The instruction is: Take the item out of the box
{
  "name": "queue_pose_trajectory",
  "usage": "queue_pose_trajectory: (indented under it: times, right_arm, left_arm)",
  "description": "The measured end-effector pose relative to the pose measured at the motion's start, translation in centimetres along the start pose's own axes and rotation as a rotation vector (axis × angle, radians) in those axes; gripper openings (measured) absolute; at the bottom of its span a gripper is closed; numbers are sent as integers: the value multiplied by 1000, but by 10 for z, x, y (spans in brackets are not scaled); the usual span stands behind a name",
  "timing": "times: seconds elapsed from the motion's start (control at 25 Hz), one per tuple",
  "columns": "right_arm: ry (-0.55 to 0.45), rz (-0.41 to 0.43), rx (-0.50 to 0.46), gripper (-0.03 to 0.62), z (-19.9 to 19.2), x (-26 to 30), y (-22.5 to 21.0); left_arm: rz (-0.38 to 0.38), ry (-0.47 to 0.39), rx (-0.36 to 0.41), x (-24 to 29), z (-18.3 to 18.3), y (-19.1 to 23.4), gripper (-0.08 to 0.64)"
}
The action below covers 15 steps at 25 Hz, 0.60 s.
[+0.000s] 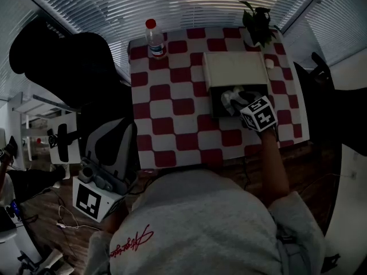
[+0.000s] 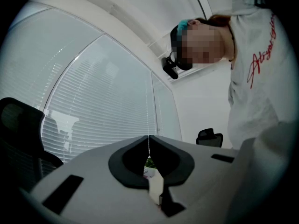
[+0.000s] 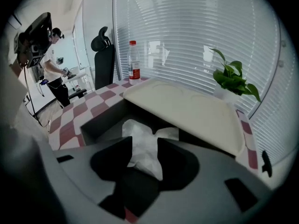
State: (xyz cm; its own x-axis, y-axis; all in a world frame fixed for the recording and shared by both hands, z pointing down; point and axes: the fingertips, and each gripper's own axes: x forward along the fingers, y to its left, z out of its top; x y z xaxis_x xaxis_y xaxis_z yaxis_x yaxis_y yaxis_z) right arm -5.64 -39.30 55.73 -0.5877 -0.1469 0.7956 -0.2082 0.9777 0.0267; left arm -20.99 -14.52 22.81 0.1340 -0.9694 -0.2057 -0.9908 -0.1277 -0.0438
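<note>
A dark box (image 1: pixel 217 103) stands on the checkered table with its cream lid (image 1: pixel 235 67) folded back. In the right gripper view the box wall (image 3: pixel 100 122) and the lid (image 3: pixel 187 108) lie just ahead. My right gripper (image 1: pixel 233 101) reaches into the box. Its jaws (image 3: pixel 141 143) are shut on a crumpled white paper item (image 3: pixel 139 133), seen as a pale lump (image 1: pixel 228 96) over the dark interior. My left gripper (image 1: pixel 97 183) hangs low at the left, off the table. It (image 2: pixel 149 146) points up at the window, shut and holding nothing.
A water bottle (image 1: pixel 155 39) with a red cap stands at the table's far left corner and shows as a bottle (image 3: pixel 134 62) beyond the box. A potted plant (image 1: pixel 258 19) sits behind the lid. A black chair (image 1: pixel 63 67) is left of the table. Blinds close off the far side.
</note>
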Motion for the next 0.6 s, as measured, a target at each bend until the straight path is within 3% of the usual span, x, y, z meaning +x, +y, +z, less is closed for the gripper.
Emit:
queue_pose_trajectory:
  times: [0.6]
  right_arm:
    - [48,0,16,167,-4,10,-3]
  left_arm:
    - [-1,-7,-10,0,-3,0,17]
